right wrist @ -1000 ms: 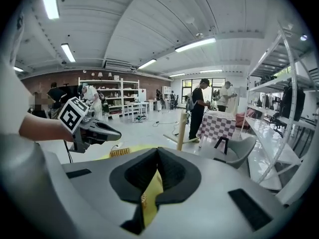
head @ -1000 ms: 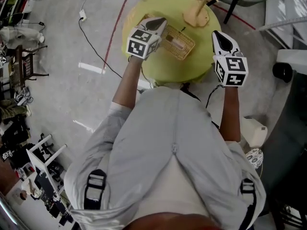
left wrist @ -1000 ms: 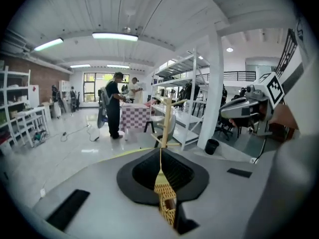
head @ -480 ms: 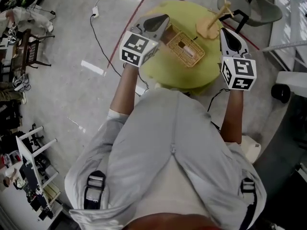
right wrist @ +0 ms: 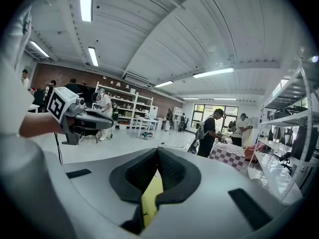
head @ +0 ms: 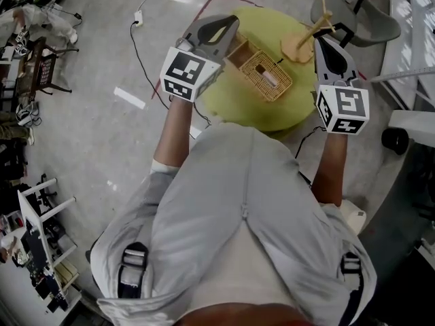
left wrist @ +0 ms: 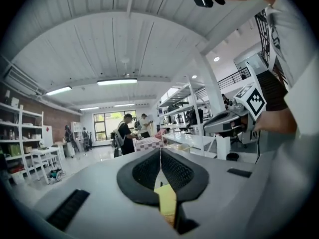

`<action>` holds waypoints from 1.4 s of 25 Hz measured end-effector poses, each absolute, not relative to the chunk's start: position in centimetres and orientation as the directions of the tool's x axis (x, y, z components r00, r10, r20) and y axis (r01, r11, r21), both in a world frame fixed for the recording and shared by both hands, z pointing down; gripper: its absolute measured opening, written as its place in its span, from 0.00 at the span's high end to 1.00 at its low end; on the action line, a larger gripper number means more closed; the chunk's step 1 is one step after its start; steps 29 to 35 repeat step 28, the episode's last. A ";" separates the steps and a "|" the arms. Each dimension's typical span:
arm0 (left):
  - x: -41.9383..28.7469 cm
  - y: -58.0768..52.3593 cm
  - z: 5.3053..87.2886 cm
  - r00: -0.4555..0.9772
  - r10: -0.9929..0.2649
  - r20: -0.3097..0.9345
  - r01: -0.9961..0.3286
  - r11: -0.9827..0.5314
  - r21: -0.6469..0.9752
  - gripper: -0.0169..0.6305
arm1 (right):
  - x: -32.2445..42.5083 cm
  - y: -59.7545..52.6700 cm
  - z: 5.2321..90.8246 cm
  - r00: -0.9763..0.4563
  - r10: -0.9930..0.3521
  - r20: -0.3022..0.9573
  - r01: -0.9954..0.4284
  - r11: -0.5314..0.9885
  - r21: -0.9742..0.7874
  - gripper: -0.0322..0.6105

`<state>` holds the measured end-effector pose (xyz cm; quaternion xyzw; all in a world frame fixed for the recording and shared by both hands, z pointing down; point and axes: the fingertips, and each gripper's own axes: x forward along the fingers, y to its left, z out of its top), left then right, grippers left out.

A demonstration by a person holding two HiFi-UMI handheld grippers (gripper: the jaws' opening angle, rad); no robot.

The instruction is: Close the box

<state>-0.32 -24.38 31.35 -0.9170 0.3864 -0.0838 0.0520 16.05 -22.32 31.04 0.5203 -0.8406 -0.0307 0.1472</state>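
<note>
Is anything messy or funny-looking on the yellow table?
Nothing looks spilled or broken. The wicker box sits flat on the yellow table and looks open, with a small pale thing inside. The only odd bit: the left gripper and right gripper are both shut and empty, one on each side of the box.

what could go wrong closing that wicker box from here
The wicker box sits near the wooden stand, and the right tongs hover close by it: a swing could knock the stand. Both tongs are shut, so the left tongs may only push, and the box could slide on the yellow table. The item inside might stop it closing.
</note>
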 end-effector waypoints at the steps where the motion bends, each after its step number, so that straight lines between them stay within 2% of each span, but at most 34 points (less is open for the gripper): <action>1: -0.3 -24.4 31.2 0.688 -0.718 0.111 -0.699 -0.695 -0.168 0.92 | 16.0 -22.3 31.0 -0.418 -0.882 0.217 -0.864 0.460 0.205 0.91; 7: -0.2 -24.5 30.9 0.690 -0.715 0.109 -0.691 -0.697 -0.192 0.92 | 15.1 -22.3 31.5 -0.442 -0.866 0.233 -0.847 0.488 0.208 0.91; 35: 0.1 -24.2 32.0 0.671 -0.729 0.135 -0.721 -0.684 -0.109 0.92 | 15.9 -21.5 33.0 -0.454 -0.854 0.253 -0.849 0.501 0.167 0.91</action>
